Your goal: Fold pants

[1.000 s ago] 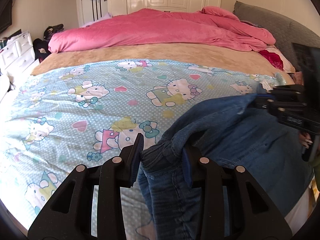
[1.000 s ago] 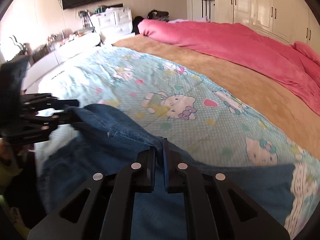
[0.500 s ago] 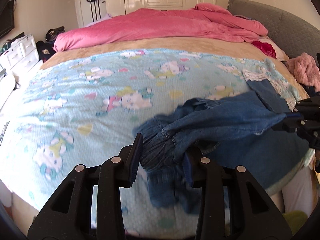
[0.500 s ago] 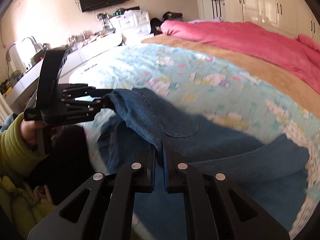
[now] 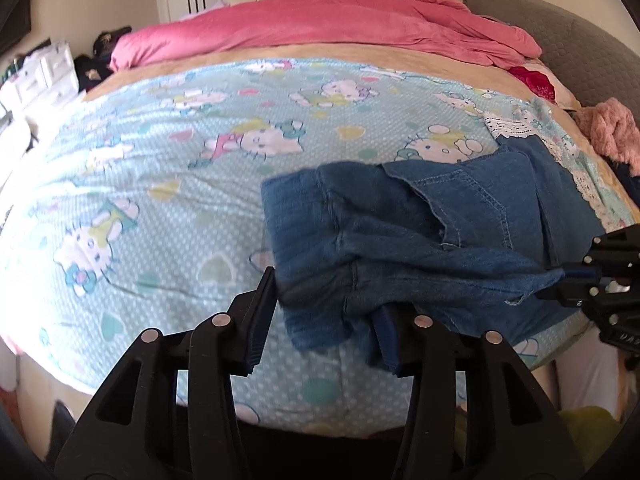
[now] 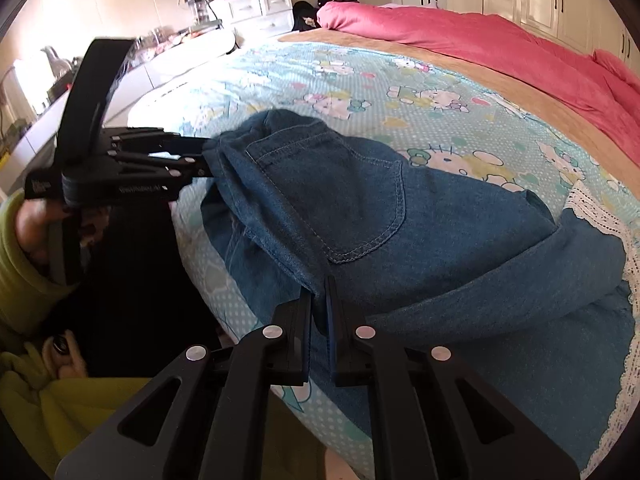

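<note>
The blue denim pants (image 5: pixel 420 232) lie bunched on the light blue cartoon-print blanket (image 5: pixel 160 184) near the bed's front edge; a back pocket (image 6: pixel 332 196) faces up. My left gripper (image 5: pixel 326 312) holds a bunch of the pants' fabric between its half-closed fingers, also seen in the right wrist view (image 6: pixel 200 160). My right gripper (image 6: pixel 319 304) is shut on the pants' edge; it shows at the right of the left wrist view (image 5: pixel 568 276). The cloth stretches between the two grippers.
A pink duvet (image 5: pixel 320 24) lies across the far side of the bed. A grey headboard (image 5: pixel 580 48) and a pink garment (image 5: pixel 612 132) are at the right. White drawers (image 6: pixel 256 12) and a cluttered counter (image 6: pixel 168 48) stand left of the bed.
Both grippers have pulled back toward the bed's front edge and risen, dragging the pants with them. The waist part has flattened onto the blanket, pocket up.
</note>
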Motion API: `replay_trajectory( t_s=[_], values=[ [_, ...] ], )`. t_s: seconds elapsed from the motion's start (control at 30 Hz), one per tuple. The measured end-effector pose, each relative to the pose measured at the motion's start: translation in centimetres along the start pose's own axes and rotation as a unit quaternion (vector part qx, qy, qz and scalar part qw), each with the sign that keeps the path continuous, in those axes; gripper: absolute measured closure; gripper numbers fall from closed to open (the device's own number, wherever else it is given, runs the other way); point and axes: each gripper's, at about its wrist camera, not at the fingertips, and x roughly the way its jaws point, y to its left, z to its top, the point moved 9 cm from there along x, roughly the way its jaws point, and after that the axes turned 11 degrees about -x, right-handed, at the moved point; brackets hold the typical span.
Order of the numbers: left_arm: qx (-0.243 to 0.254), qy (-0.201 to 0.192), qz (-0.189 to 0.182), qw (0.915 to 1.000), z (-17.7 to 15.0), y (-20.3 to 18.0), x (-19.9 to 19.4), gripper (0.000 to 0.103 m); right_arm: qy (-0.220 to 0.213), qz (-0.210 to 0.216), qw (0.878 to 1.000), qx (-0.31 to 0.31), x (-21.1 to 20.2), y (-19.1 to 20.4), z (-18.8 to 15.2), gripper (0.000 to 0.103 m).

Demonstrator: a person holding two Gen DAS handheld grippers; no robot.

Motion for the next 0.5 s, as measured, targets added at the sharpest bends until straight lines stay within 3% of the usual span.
replay_trajectory(
  t_s=[0.17,0.5],
  values=[
    [-0.042,0.001,-0.02,0.9989,-0.1,1.1,-1.4,0.049,0.009,-0.002,1.0,0.004,0.3,0.1,-0.2,0.094],
    [-0.095,-0.043,-0.009,0.9945,1.3,4.0,-5.5,0.044,0.015,-0.011,1.0,0.01,0.0,0.2,0.0,0.09]
  ],
)
